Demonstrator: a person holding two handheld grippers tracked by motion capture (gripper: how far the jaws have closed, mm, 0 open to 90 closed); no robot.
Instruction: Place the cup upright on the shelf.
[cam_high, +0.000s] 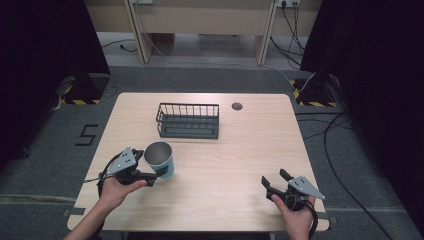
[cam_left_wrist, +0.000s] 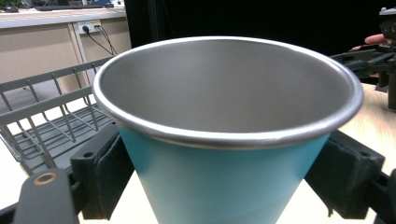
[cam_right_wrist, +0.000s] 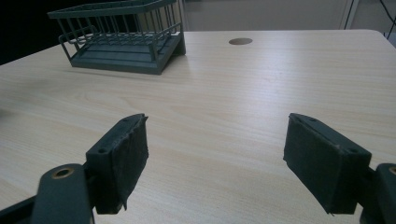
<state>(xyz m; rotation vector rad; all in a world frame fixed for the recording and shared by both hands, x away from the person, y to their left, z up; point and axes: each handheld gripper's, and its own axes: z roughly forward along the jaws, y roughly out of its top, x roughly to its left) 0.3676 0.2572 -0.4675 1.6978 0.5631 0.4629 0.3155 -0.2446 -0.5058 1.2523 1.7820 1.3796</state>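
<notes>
So, the table (cam_high: 240, 150) takes up most of the high view, with the wire basket (cam_high: 188, 120) sitting empty in the upper middle of the frame and a small round hole (cam_high: 237, 106) just right of it. Lower left of that frame, the left gripper (cam_high: 159, 171) is clamped on the cup (cam_high: 160, 158), teal outside and steel inside, standing upright. Whether it's lifted or resting on the wood, I can't tell. The right gripper (cam_high: 274, 181) sits at the lower right, jaws apart, holding nothing.

My guess at progress: the grab is done, and the carry over to the basket and the drop-in are what's left, since the cup is well apart from the basket.

View differences: the left gripper view shows the pads (cam_left_wrist: 100, 172) pressed on both sides of the cup's wall, below the rim, which the high view is too small to settle. The right gripper view shows bare wood between its wide-open pads (cam_right_wrist: 123, 161), with the basket in its upper left.
</notes>
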